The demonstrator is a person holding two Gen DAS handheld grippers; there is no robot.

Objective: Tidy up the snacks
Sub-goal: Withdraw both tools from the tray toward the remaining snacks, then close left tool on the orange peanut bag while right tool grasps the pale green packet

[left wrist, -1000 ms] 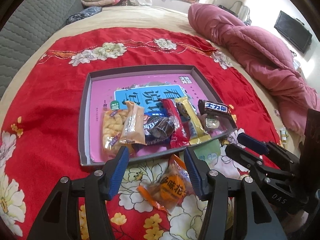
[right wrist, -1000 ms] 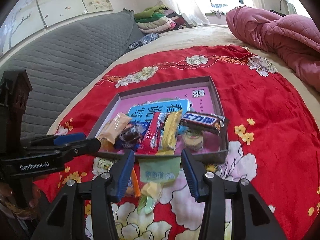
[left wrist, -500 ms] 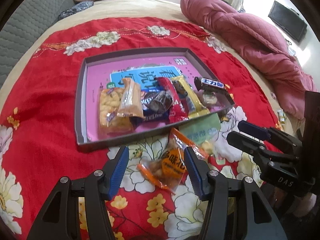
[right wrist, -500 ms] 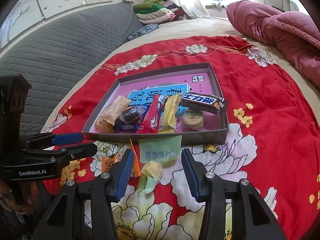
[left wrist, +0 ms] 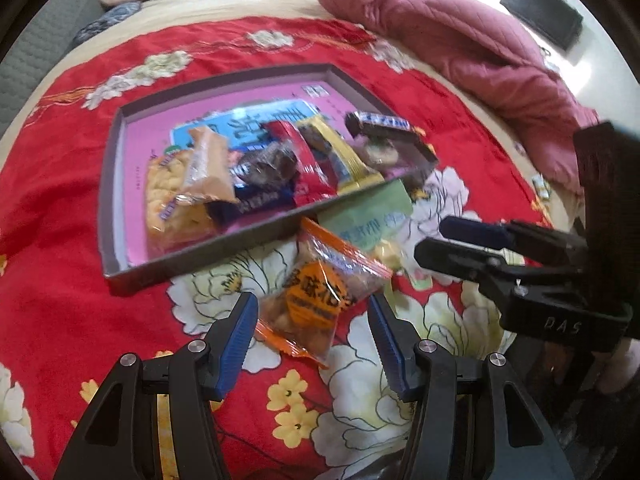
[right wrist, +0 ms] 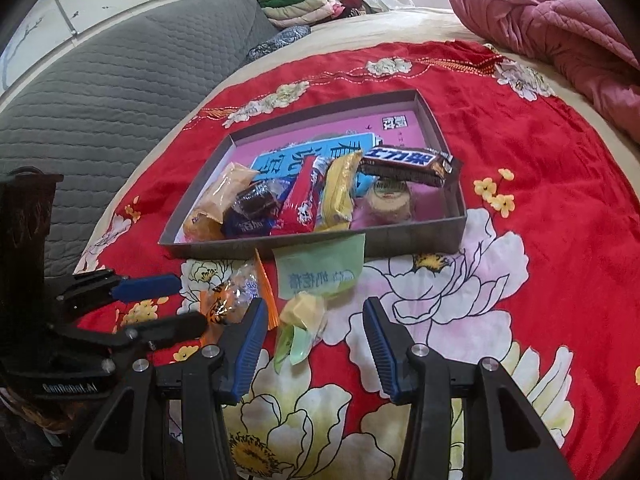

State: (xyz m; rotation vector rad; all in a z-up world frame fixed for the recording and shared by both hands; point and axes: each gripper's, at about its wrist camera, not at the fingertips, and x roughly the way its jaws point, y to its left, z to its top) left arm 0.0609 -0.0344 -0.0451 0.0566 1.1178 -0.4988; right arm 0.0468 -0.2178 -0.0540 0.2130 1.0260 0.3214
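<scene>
Taking the grey snack box (left wrist: 200,264) on the red flowered bedspread (left wrist: 60,208) as the landmark: over the last second the left claw (left wrist: 312,332) has sunk toward the orange peanut packet (left wrist: 316,300), which lies on the spread just outside the box's near wall, and the packet now sits between its spread blue pads (left wrist: 240,336), not yet pinched. The right claw (right wrist: 312,334), also spread and gripping nothing, has barely shifted; it hangs over the pale green packet (right wrist: 316,276) that leans against the same near wall, with its yellow-green end between the pads. Inside the box the chocolate bar (right wrist: 404,164), red stick (right wrist: 300,200) and yellow wafer (right wrist: 338,192) lie crowded along the near side. Judging from this, the two loose packets are the last left outside, and both claws look set to close and lift them in.
</scene>
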